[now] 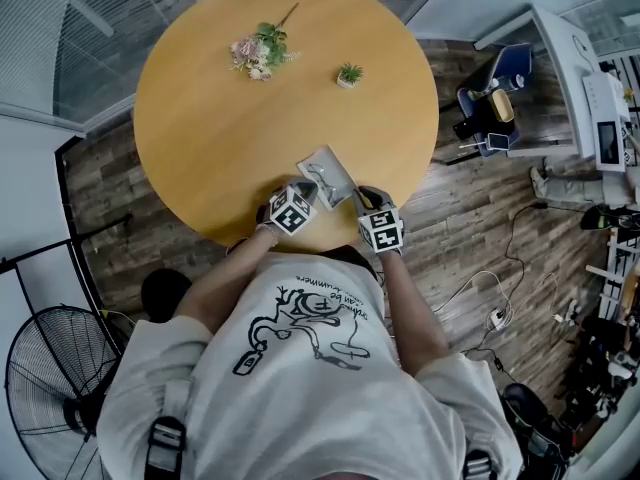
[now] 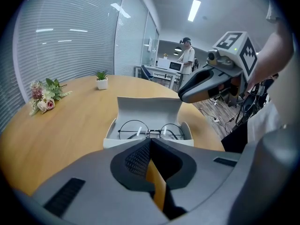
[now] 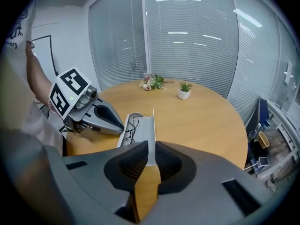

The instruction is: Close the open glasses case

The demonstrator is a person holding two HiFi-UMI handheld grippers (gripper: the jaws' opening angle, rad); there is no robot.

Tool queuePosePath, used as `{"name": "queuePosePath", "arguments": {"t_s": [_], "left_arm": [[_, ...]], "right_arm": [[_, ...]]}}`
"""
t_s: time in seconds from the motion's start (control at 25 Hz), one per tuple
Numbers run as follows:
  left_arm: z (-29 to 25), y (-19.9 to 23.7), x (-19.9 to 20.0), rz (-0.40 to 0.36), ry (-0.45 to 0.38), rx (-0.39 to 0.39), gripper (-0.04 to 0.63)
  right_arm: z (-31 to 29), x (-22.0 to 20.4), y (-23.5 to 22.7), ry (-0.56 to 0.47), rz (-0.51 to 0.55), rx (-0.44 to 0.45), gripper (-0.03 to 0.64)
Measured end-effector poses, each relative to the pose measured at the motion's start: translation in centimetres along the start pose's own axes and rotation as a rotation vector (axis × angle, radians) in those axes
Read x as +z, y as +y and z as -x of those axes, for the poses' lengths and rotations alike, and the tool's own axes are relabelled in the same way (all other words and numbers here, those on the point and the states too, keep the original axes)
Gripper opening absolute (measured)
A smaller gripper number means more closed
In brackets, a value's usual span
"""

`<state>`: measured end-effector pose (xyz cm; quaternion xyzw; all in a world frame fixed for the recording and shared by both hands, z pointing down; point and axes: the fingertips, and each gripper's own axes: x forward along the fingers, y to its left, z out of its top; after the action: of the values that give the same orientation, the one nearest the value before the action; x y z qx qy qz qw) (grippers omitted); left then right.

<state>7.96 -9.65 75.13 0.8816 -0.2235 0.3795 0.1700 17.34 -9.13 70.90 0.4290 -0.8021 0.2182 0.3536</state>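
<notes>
The grey glasses case lies open near the front edge of the round wooden table. In the left gripper view its lid stands upright behind the round wire glasses in the base. My left gripper is shut and empty, its tips at the base's near rim. My right gripper is shut on the lid's edge, seen edge-on. From the left gripper view, the right gripper meets the lid's upper right corner. Both grippers flank the case.
A bunch of artificial flowers and a small potted plant sit at the table's far side. The table's front edge runs just under both grippers. A floor fan stands at lower left. A person stands in the background room.
</notes>
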Motion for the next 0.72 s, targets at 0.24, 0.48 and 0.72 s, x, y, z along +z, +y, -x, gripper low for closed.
{"name": "queuePosePath", "arguments": {"t_s": [0.24,0.48,0.72], "left_arm": [[-0.31,0.04,-0.39,-0.001,-0.003,0.002,0.02],[-0.18,0.05,-0.31,0.006,-0.011,-0.004,0.02],[-0.42,0.18,-0.09,0.013,-0.009,-0.001,0.02]], "right_arm": [[-0.17,-0.08,0.28,-0.007,-0.016,0.028,0.057],[-0.1,0.05,0.45,0.003,-0.023,0.059,0.057],[-0.08,0.01,-0.06,0.013,-0.062,0.094,0.061]]}}
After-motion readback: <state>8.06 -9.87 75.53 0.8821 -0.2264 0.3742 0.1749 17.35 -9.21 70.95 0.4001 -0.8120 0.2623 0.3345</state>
